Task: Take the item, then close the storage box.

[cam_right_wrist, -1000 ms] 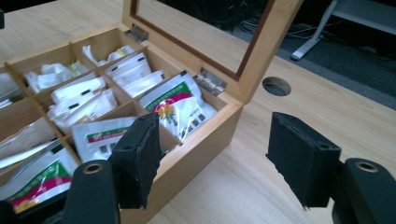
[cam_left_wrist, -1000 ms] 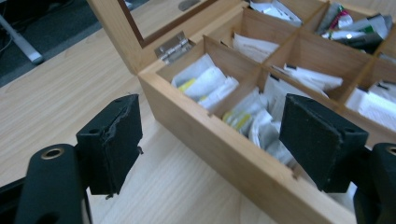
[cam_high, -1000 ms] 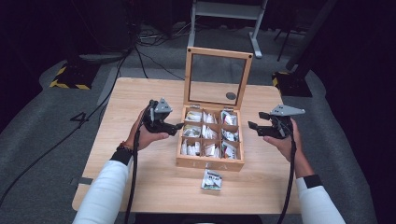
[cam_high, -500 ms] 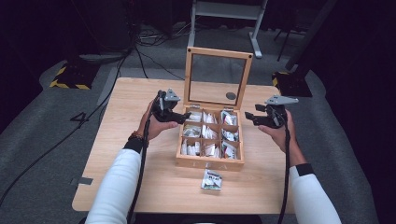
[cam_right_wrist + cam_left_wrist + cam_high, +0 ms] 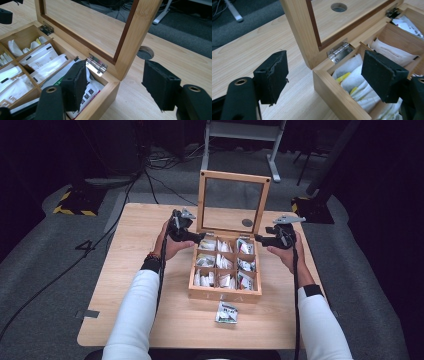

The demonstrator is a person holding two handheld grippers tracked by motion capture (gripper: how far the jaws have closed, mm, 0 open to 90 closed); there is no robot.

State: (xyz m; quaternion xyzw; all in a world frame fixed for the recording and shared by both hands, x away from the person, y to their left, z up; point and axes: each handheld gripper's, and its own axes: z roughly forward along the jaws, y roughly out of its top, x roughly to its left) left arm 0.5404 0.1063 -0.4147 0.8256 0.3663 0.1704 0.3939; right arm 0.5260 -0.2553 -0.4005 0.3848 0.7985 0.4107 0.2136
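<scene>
We see a wooden box standing open in the middle of the worktop, with its framed lid upright at the back. The compartments are full of tea bags. Our left gripper is at the back left corner of the box and our right gripper at the back right corner, both beside the foot of the lid.

The fingers of both grippers are spread and pinch nothing. In the left gripper view the box corner and a hinge lie between them, not touched. In the right gripper view the lid frame stands between them.

We judge that closing the lid is the work in hand, and it has not begun.

One loose tea bag lies on the worktop in front of the box, still outside. Nothing blocks the lid, as far as we can see.
</scene>
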